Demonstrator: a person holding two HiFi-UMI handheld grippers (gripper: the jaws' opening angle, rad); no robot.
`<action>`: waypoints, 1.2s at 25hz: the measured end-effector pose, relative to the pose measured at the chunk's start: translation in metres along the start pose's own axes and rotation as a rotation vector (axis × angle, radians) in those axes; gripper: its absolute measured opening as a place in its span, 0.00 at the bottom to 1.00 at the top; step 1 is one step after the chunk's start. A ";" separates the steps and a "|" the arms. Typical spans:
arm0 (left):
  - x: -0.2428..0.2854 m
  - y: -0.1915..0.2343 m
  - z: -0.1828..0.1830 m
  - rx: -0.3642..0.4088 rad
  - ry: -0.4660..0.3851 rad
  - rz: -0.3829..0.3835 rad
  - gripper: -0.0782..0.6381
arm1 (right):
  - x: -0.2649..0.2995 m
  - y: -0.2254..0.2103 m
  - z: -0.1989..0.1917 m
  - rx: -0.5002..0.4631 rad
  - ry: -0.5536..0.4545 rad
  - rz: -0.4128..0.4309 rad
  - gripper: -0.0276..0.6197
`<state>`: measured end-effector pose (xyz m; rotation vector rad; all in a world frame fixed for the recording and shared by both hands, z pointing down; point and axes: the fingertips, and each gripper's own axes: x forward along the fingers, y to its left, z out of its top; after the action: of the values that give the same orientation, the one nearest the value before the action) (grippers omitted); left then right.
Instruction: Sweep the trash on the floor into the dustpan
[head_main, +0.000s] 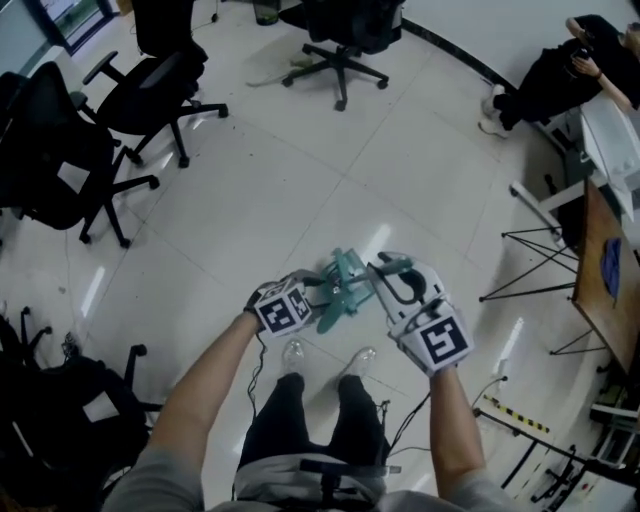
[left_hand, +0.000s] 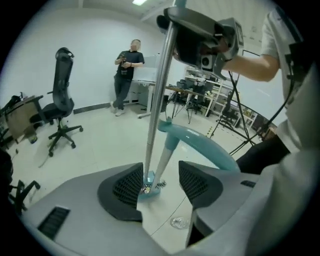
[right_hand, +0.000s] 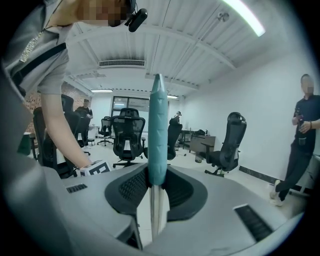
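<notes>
My right gripper (right_hand: 156, 187) is shut on the broom, at the lower end of its teal grip (right_hand: 158, 135) where the metal pole begins. From the left gripper view that pole (left_hand: 159, 100) runs down to a teal dustpan (left_hand: 149, 189) on the floor, with bristles and bits of trash at it. The dustpan's handle rises to a curved teal grip (left_hand: 200, 142). My left gripper (left_hand: 161, 182) is open; both handles show through its gap, untouched. In the head view both grippers, left (head_main: 318, 296) and right (head_main: 378, 272), meet at the teal handles (head_main: 345, 290) above my feet.
Black office chairs (head_main: 150, 70) (head_main: 345, 30) (head_main: 50, 160) stand at the far side and left. A person (head_main: 560, 75) is at the upper right, near a wooden table (head_main: 605, 270) and a folding stand (head_main: 530, 265). A small clear object (left_hand: 179, 222) lies on the floor close by.
</notes>
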<state>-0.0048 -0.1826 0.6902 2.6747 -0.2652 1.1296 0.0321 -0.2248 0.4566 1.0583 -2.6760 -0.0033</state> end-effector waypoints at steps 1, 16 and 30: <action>0.005 -0.003 0.001 0.018 -0.004 -0.020 0.42 | 0.001 0.002 -0.001 0.003 0.000 -0.006 0.17; 0.046 -0.010 0.035 0.190 -0.063 -0.112 0.47 | -0.007 0.022 0.000 0.086 -0.023 -0.071 0.17; 0.057 -0.024 0.050 0.289 -0.065 -0.256 0.45 | -0.022 0.016 -0.001 0.190 -0.037 -0.078 0.18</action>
<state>0.0746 -0.1773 0.6944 2.8871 0.2439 1.0723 0.0365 -0.1983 0.4537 1.2291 -2.7084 0.2229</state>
